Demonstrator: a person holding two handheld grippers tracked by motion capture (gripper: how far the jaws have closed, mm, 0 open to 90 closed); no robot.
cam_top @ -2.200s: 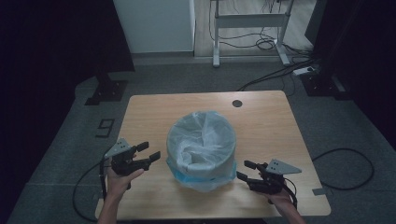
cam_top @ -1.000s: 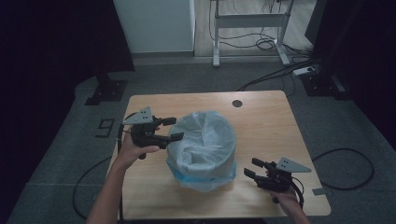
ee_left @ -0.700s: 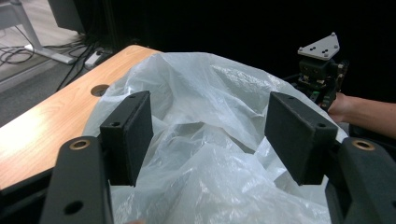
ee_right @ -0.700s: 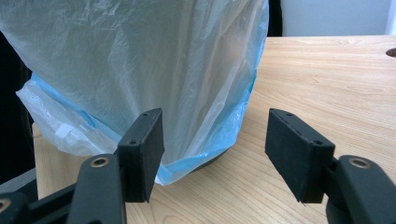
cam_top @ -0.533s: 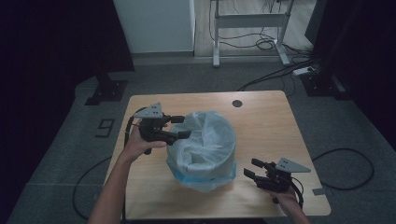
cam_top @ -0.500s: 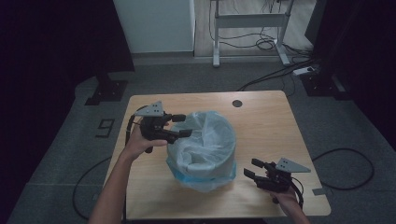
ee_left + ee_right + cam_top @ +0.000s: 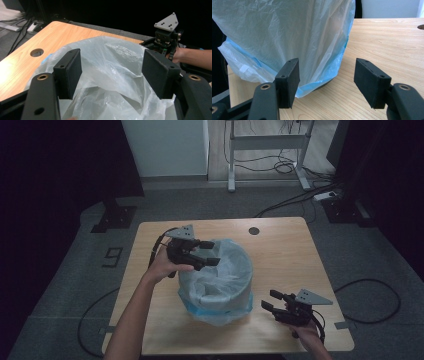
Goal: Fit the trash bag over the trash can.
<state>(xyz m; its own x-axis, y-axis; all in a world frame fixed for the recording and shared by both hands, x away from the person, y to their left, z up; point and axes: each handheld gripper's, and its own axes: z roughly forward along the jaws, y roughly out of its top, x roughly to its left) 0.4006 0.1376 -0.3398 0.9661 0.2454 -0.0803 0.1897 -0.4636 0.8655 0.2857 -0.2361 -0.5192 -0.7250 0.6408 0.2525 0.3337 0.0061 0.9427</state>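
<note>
One bin with one plastic liner stands on one table. Two grippers: left gripper at its 10 o'clock over the rim, right gripper at 4 o'clock; both jaws wide apart, holding nothing. The right gripper view shows the liner's blue hem.

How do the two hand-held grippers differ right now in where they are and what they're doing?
The left hand-held gripper is raised over the bag-lined bin's far rim, jaws above the plastic; the right hand-held gripper sits low near the table, beside the bin's base. The left reaches from the far-left side, the right from the near-right. Both stand open, gripping nothing.
</note>
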